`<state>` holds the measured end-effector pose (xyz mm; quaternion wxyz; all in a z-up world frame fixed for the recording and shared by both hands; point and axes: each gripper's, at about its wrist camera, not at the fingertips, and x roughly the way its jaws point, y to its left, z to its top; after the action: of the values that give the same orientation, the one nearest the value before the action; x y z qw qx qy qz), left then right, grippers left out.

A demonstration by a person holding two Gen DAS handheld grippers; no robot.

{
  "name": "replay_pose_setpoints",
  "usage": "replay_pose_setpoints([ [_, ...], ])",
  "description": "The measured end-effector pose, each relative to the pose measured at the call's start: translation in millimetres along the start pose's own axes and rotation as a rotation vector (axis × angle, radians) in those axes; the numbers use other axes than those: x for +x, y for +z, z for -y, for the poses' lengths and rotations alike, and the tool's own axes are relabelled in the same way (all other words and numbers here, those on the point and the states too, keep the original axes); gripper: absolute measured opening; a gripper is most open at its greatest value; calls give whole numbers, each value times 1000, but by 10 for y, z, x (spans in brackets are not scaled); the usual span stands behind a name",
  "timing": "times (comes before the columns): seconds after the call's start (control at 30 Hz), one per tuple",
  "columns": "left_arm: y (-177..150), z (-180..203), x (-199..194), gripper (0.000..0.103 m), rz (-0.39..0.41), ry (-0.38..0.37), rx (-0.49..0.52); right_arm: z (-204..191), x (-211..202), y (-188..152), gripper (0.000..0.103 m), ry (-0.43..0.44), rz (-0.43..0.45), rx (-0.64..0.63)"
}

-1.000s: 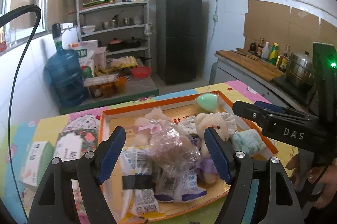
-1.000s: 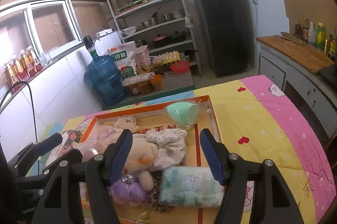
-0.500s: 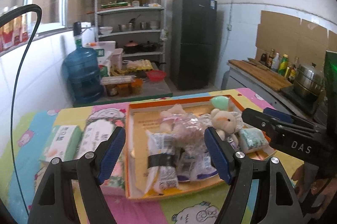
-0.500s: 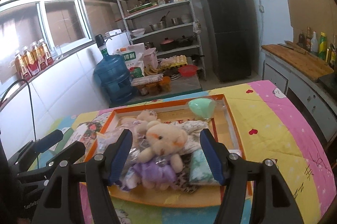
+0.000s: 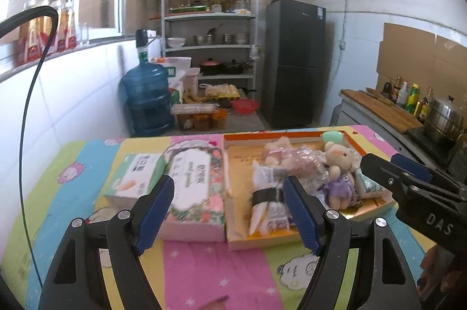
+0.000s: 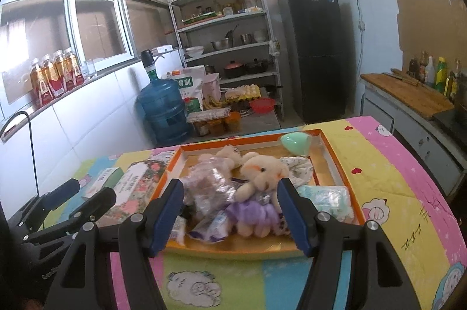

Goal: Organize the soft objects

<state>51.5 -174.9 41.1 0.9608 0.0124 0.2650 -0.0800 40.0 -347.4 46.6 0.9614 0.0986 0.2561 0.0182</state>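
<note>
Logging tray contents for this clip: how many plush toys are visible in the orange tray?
2. A cream plush in a purple dress lies on top of the pile near the tray's front; a pinkish one lies behind it. The pile may hide more.

A water jug is standing beside the shelf; a fridge is standing beyond it.
</note>
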Motion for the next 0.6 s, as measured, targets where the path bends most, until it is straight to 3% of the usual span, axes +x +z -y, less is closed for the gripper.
replay_pose_setpoints([
  [0.6, -290, -574, -524, 79, -13, 41, -56, -820, -401, -349, 66, -40, 28, -64],
])
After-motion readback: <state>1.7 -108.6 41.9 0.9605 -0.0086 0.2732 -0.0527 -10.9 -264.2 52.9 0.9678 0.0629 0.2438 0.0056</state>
